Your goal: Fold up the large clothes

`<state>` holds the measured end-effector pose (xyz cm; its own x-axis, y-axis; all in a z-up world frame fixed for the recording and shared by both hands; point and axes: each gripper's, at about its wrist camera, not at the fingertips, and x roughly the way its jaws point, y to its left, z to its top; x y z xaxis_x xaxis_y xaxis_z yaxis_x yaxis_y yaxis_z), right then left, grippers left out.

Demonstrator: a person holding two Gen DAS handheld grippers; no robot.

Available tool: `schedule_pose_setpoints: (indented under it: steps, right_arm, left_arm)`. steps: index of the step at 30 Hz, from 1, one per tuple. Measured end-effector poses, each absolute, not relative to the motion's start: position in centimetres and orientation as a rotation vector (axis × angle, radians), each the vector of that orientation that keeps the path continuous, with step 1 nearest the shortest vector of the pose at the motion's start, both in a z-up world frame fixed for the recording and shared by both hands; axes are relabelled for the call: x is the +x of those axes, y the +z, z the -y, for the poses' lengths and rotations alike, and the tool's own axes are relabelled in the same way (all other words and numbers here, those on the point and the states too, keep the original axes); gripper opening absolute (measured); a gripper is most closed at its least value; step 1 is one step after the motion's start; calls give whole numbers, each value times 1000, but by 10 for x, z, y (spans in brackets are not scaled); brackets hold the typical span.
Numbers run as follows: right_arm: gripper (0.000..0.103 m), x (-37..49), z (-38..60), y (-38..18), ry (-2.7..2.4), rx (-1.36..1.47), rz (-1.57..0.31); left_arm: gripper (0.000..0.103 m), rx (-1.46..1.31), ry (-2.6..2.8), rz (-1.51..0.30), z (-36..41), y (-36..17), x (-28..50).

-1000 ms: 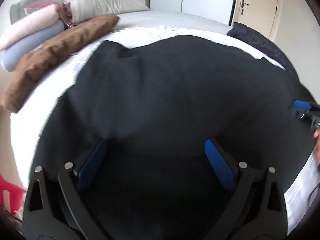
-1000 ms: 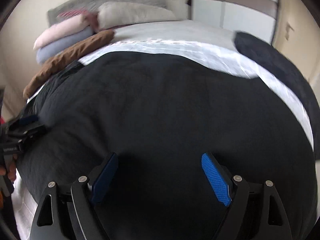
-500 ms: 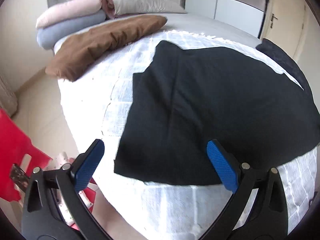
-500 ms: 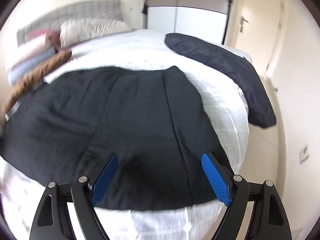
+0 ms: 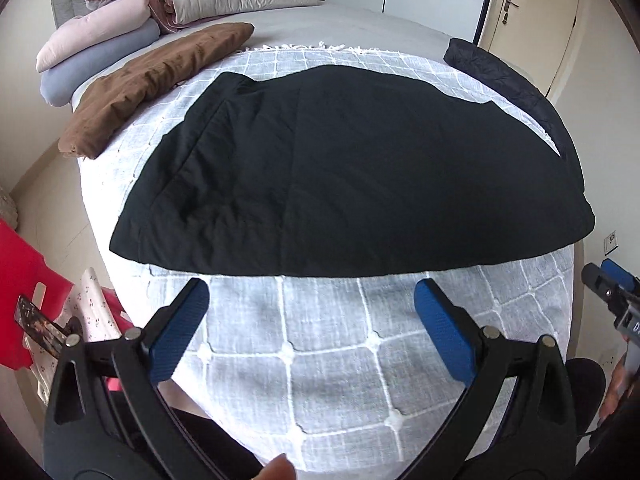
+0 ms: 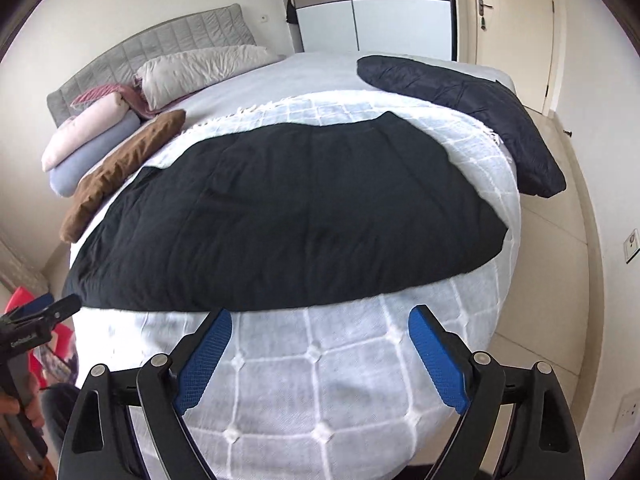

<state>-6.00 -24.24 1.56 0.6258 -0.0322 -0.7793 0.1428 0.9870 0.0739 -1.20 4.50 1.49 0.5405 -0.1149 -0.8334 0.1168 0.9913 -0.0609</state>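
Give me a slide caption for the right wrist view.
Right gripper, jaws open and empty, above the white checked blanket, facing the black garment spread flat on the bed.

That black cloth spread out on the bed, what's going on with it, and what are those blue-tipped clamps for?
A person is folding a large black garment using two hand-held tools instead of bare hands. The garment lies flat on a white checked blanket on the bed. Neither tool grips anything at this moment: the left gripper and right gripper both hang above the blanket just short of the garment's near edge, jaws wide apart, the right one's having just been opening, with nothing between them.
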Motion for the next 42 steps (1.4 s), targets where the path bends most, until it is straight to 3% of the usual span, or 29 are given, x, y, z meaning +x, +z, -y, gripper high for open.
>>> schedule_pose_setpoints:
  steps: [11,42]
  right_arm:
    - [93,-72,202,-3,-145,43,-978]
    - [93,-73,204,-6,-135,61,-990]
  left_arm:
    - [102,32,-153,-1062,2,0,-41]
    - [102,55,-170,-1058,16,1,-40]
